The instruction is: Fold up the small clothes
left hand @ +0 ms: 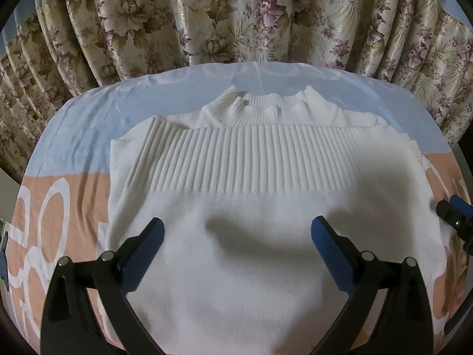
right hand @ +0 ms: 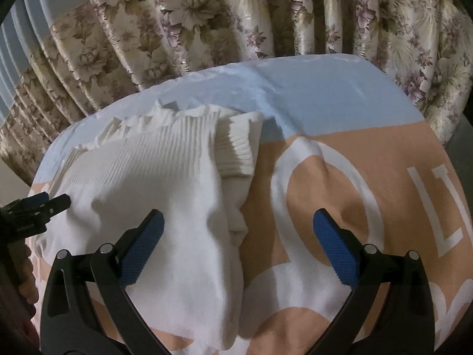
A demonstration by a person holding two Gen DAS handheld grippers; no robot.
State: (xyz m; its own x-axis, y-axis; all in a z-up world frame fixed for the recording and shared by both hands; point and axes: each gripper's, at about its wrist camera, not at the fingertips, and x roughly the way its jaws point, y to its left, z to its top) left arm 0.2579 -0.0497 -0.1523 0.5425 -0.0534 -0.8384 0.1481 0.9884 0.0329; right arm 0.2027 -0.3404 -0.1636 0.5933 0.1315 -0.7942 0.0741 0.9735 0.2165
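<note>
Floral curtain (left hand: 207, 14) fills the far side. Blue-and-peach printed sheet (left hand: 74, 136) covers your surface. White ribbed sweater (left hand: 251, 207) lies folded mid-sheet, collar far. Your left gripper (left hand: 238, 233) hovers over it, jaws wide; right gripper (right hand: 238, 230) wide at its right edge.

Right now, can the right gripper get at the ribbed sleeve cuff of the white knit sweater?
Probably yes. The right gripper is open and empty, and the ribbed sleeve cuff lies exposed at the white knit sweater's right edge, ahead of it, with nothing between.
</note>
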